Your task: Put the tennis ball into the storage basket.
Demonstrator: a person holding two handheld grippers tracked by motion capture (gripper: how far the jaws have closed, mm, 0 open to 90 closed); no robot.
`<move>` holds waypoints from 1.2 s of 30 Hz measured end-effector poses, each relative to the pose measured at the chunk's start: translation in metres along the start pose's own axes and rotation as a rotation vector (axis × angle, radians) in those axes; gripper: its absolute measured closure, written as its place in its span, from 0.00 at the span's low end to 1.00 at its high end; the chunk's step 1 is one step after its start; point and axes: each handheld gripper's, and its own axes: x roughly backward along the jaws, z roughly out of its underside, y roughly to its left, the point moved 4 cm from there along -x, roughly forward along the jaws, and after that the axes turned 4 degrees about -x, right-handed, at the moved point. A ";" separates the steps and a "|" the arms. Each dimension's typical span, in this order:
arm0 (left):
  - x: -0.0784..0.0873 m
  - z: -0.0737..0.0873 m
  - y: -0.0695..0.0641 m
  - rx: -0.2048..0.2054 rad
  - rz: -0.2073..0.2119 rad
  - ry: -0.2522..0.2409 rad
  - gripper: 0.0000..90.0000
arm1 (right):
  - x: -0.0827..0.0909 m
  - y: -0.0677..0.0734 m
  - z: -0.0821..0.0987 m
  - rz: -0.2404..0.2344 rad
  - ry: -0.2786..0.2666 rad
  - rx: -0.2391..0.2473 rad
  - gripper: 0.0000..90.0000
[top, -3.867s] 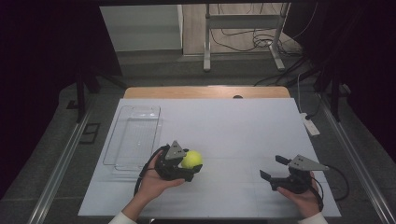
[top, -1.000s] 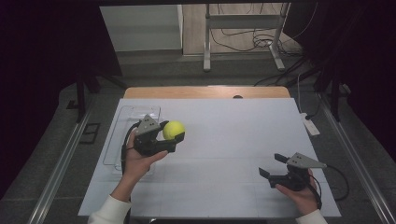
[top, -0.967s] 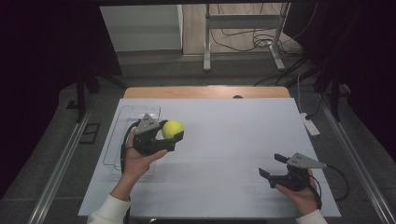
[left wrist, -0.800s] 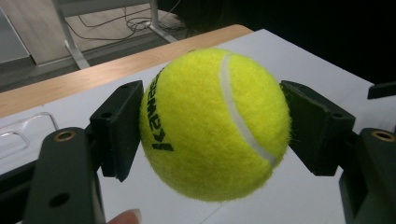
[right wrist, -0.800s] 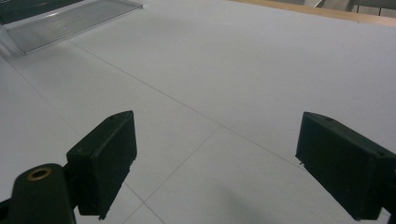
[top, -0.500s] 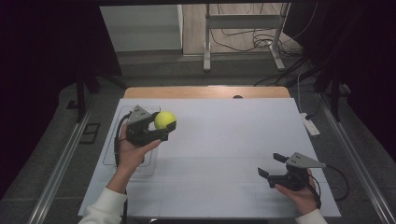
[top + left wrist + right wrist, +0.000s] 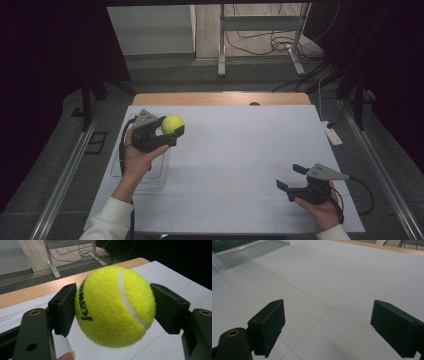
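Observation:
A yellow tennis ball (image 7: 172, 124) with a white seam and black lettering is held in the air over the clear tray (image 7: 142, 175) at the table's left. My left gripper (image 7: 170, 131) is shut on it; in the left gripper view the ball (image 7: 113, 306) sits squeezed between the two black pads (image 7: 63, 308). My right gripper (image 7: 292, 177) rests low over the white table near the front right, jaws wide apart. Nothing lies between its pads (image 7: 268, 323) in the right gripper view, just bare table.
The white table top (image 7: 250, 145) has a wooden strip (image 7: 220, 98) along its far edge. A white power strip (image 7: 331, 134) lies at the right edge. The clear tray (image 7: 249, 251) also appears far off in the right gripper view. Metal stand legs and cables sit on the floor beyond.
My left gripper has carried the ball up and away from the table's middle to the far left, above the tray. The right gripper has stayed put and open.

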 end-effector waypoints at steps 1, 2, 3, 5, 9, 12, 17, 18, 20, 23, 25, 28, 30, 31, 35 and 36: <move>0.000 0.000 0.001 0.001 -0.004 0.000 0.30 | 0.000 0.000 0.000 0.000 0.000 0.000 0.14; -0.001 -0.001 0.002 -0.001 -0.007 0.003 0.30 | 0.000 0.000 0.000 0.001 0.001 0.000 0.14; -0.001 -0.001 0.002 -0.001 -0.007 0.003 0.30 | 0.000 0.000 0.000 0.001 0.001 0.000 0.14; -0.001 -0.002 0.005 0.000 -0.017 0.003 0.30 | -0.001 0.000 0.000 0.001 0.002 0.001 0.14; -0.003 -0.003 0.010 0.010 -0.033 0.000 0.30 | 0.000 0.000 0.000 0.000 0.002 0.001 0.14; -0.004 -0.003 0.013 0.005 -0.039 -0.001 0.30 | 0.000 0.000 0.000 0.001 0.003 0.000 0.14; -0.006 -0.004 0.019 0.011 -0.057 0.002 0.30 | 0.000 0.000 0.001 0.001 0.004 0.000 0.14; -0.007 -0.004 0.020 0.013 -0.060 0.005 0.30 | 0.000 0.000 0.001 0.001 0.004 0.000 0.14; -0.008 -0.004 0.023 0.017 -0.067 0.007 0.30 | 0.000 0.000 0.001 0.001 0.005 0.000 0.14; -0.009 -0.004 0.027 0.023 -0.076 0.008 0.30 | 0.000 0.000 0.001 0.000 0.006 0.000 0.14; -0.010 -0.004 0.028 0.023 -0.079 0.010 0.30 | -0.001 0.000 0.001 0.000 0.007 -0.001 0.14; -0.011 -0.004 0.031 0.026 -0.086 0.014 0.30 | -0.001 0.000 0.001 0.000 0.008 0.000 0.14; -0.012 -0.005 0.033 0.030 -0.091 0.017 0.30 | -0.001 0.000 0.002 -0.001 0.009 -0.001 0.14; -0.013 -0.005 0.034 0.031 -0.094 0.020 0.30 | -0.001 0.000 0.002 -0.001 0.009 0.000 0.14; -0.014 -0.005 0.038 0.036 -0.100 0.026 0.30 | -0.001 0.000 0.002 -0.001 0.010 -0.001 0.14; -0.014 -0.005 0.039 0.037 -0.100 0.027 0.30 | -0.001 0.000 0.002 -0.001 0.010 0.000 0.14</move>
